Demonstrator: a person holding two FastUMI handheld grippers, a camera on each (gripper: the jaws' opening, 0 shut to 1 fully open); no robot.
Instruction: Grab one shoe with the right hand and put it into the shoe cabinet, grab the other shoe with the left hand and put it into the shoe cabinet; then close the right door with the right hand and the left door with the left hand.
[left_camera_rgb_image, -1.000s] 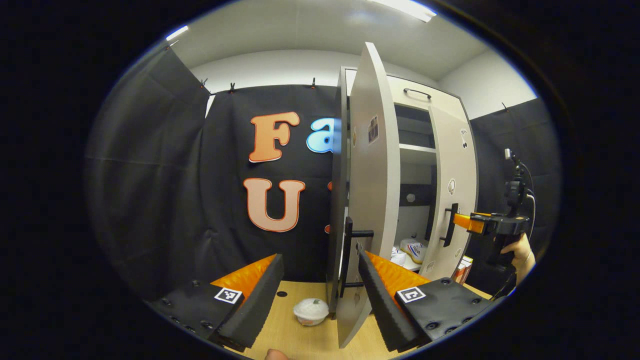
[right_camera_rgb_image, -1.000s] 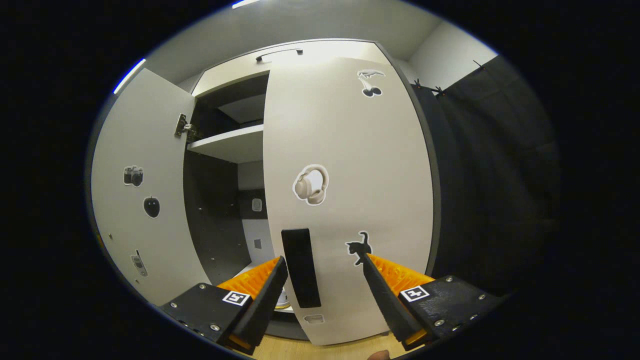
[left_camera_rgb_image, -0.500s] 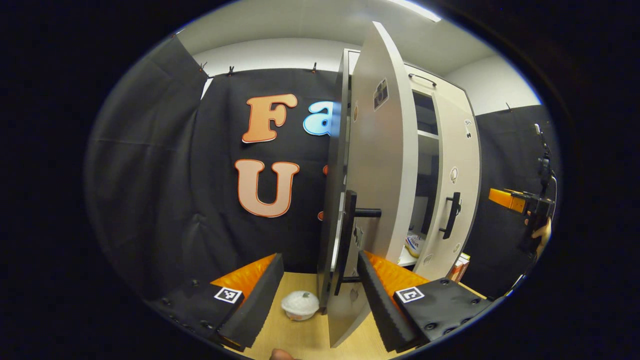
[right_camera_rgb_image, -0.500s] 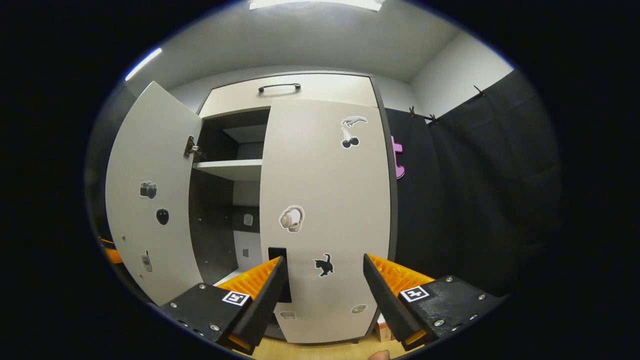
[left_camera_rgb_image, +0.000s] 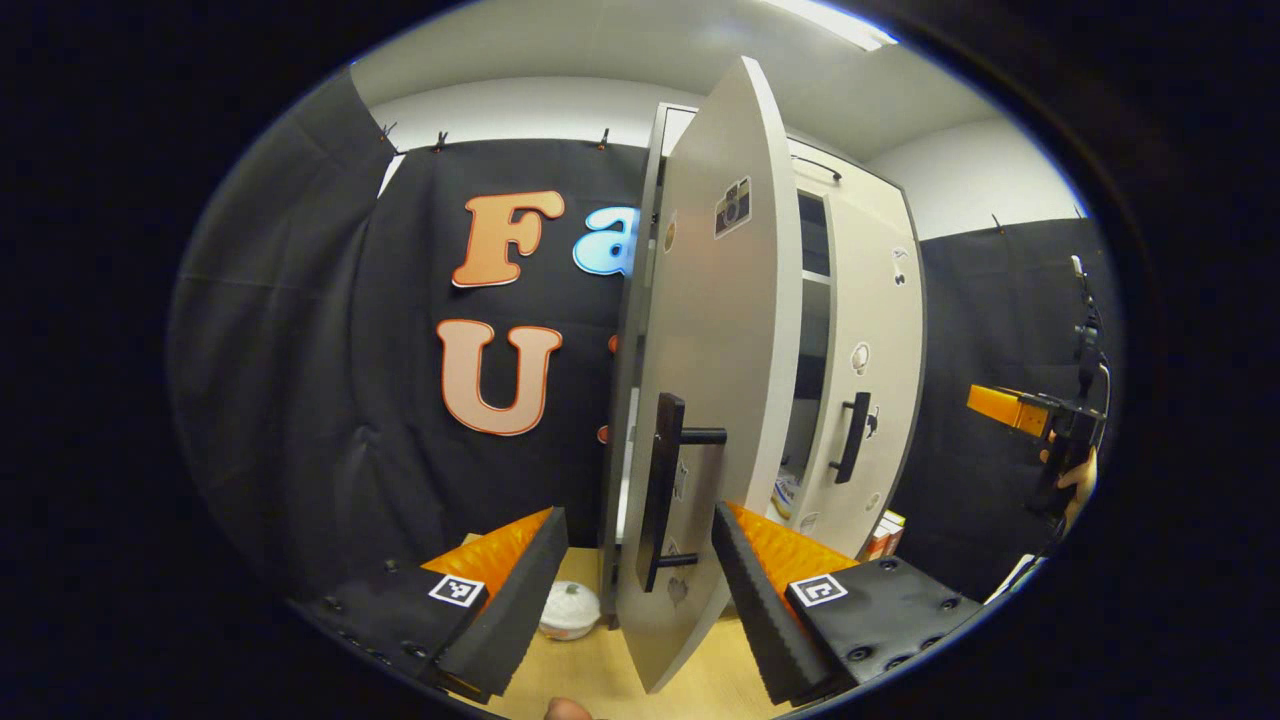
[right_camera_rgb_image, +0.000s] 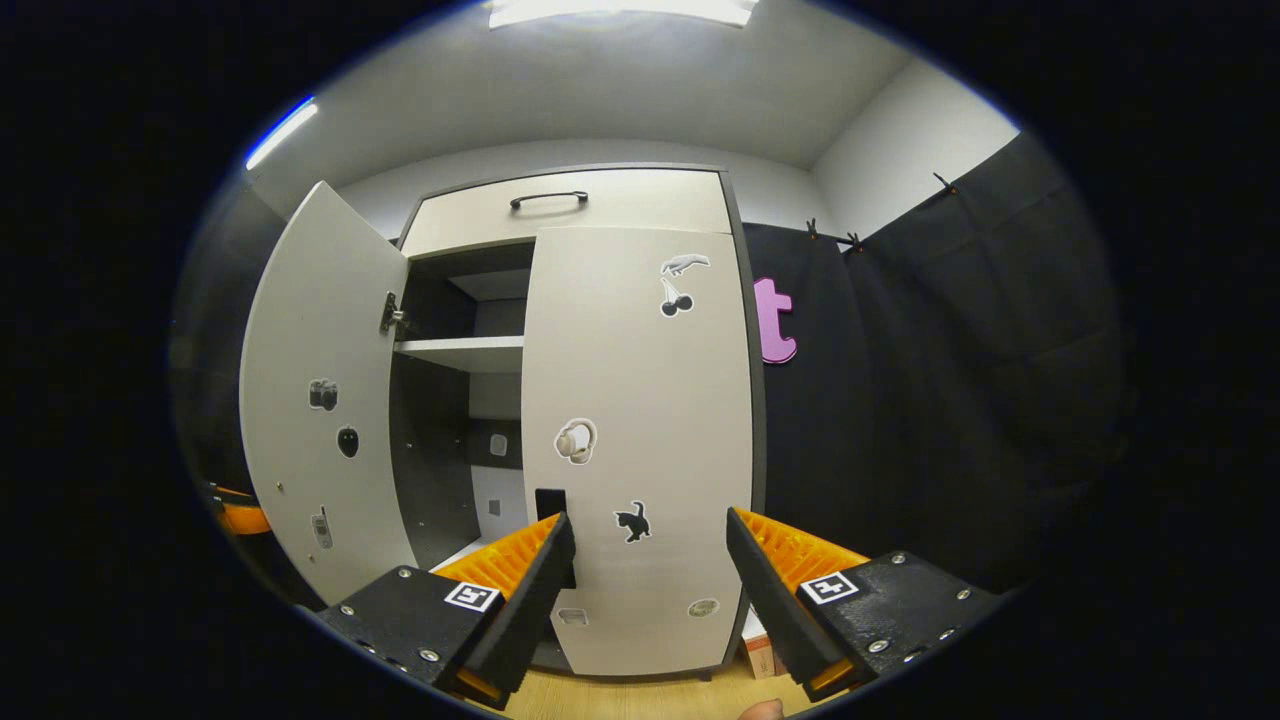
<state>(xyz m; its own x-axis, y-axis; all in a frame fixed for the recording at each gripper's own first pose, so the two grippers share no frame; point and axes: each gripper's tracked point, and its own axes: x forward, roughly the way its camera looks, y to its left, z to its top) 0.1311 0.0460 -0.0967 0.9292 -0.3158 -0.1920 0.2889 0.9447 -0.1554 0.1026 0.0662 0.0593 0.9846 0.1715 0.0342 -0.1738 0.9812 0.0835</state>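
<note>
The shoe cabinet (right_camera_rgb_image: 470, 215) stands ahead with its right door (right_camera_rgb_image: 640, 400) swung to against the front. Its left door (right_camera_rgb_image: 320, 430) stands open. In the left gripper view that left door (left_camera_rgb_image: 725, 400) is seen almost edge-on, and its black handle (left_camera_rgb_image: 662, 490) lies just beyond my open left gripper (left_camera_rgb_image: 635, 600). A sliver of a white shoe (left_camera_rgb_image: 787, 492) shows through the gap on the bottom shelf. My right gripper (right_camera_rgb_image: 645, 600) is open and empty, held back from the right door; the right gripper (left_camera_rgb_image: 1010, 408) also shows far off in a hand (left_camera_rgb_image: 1075, 480).
A white lidded bowl (left_camera_rgb_image: 568, 610) sits on the wooden floor by the cabinet's left foot. Small boxes (left_camera_rgb_image: 880, 535) stand at its right foot. A drawer front with a handle (right_camera_rgb_image: 548, 198) tops the cabinet. Black cloth hangs on both sides.
The right door has swung shut and my right gripper has drawn back from it. The left door has turned partway toward the cabinet, my left gripper staying at its handle.
</note>
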